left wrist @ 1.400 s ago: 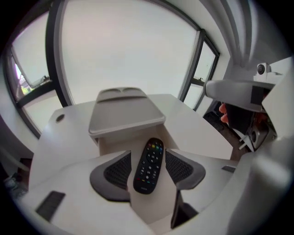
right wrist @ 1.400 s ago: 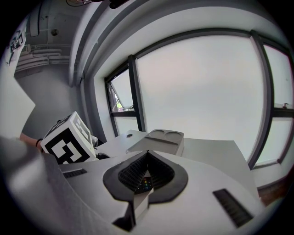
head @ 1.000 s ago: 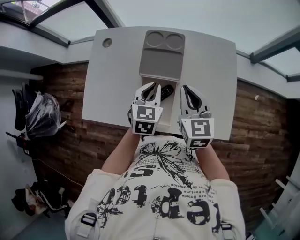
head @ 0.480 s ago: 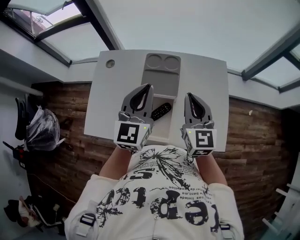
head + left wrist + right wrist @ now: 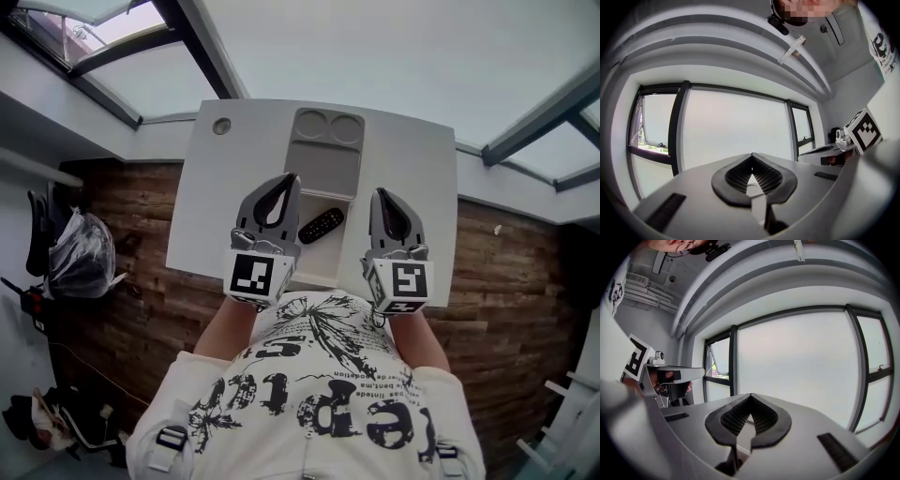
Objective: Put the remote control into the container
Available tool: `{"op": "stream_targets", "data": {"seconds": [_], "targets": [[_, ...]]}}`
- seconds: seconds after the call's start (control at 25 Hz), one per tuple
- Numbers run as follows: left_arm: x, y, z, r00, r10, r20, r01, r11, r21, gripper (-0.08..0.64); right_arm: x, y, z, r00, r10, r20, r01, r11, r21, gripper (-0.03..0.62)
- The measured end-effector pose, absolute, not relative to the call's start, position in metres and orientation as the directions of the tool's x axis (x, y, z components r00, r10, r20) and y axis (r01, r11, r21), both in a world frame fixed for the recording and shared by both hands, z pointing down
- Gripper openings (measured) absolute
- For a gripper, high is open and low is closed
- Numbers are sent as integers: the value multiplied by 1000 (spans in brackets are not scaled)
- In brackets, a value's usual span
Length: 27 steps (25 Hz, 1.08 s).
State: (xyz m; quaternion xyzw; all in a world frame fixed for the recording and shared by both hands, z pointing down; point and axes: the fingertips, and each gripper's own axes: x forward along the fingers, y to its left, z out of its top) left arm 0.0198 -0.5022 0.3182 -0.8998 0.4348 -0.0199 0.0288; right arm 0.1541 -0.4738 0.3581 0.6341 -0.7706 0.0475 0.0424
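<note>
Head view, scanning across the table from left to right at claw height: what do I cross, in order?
left claw → remote control → right claw

A flat white table [image 5: 412,187] is seen from above. Near its far left corner there is a small round hole [image 5: 221,126]. A long grey plastic tray [image 5: 323,169] lies flat on the table top. It runs from the far edge toward the near edge. At its far end it has two round cups [image 5: 312,121] side by side, and next to them a big flat part. A slim black remote control [image 5: 321,225] lies tilted at the tray's near end. It is hard to tell if it lies inside the tray or on the table.
</note>
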Motion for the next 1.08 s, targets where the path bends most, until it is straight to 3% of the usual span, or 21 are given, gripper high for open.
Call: {"op": "stream_targets", "data": {"seconds": [1.08], "targets": [[36,-508,330,622,-779,74,-772,-627,-105,9,157,-477,354,-162,-982,100,-985,167,45,3]]}}
